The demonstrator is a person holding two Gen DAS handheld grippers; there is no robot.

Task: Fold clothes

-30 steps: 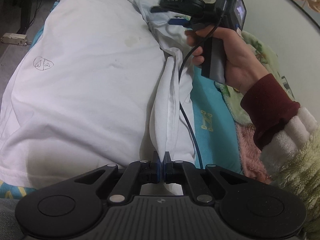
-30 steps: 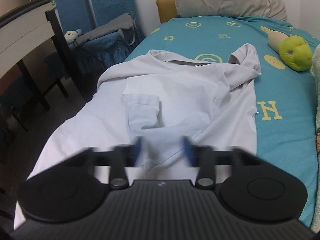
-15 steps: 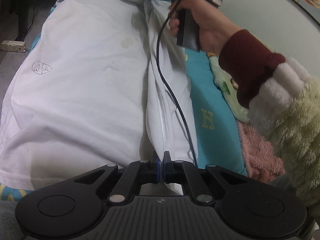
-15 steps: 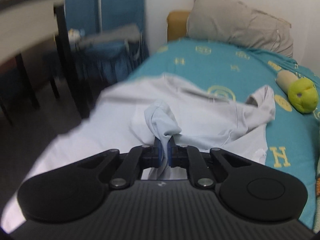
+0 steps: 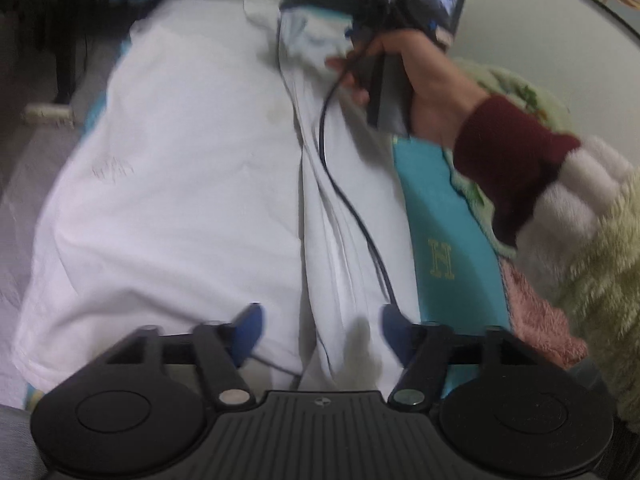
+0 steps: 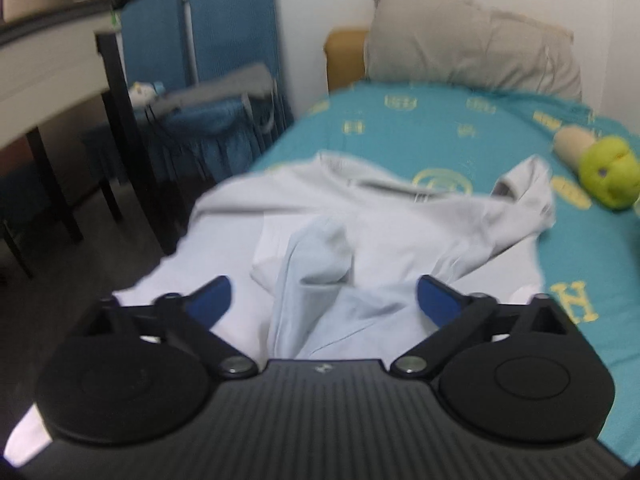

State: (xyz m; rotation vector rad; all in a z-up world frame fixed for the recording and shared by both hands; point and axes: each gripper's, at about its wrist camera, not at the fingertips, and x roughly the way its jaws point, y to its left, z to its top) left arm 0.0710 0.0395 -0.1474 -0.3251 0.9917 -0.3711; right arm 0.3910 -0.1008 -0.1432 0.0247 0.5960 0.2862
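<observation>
Teal bedsheet [image 6: 460, 136] printed with yellow letters covers a bed, a beige pillow [image 6: 472, 52] at its head and a green plush toy [image 6: 608, 172] nearby. On the sheet lies a white shirt [image 5: 180, 200] — soft, creased cotton, one side folded inward into a long ridge. The left gripper [image 5: 320, 328] hovers at the shirt's hem, its jaws having just opened wide; the ridge runs between the blue pads, untouched. The right gripper [image 6: 324, 300], at the collar end of the shirt, has likewise just spread fully — a crumpled sleeve [image 6: 316, 256] rises between its pads, loose. A hand [image 5: 420, 80] in a maroon cuff holds it.
</observation>
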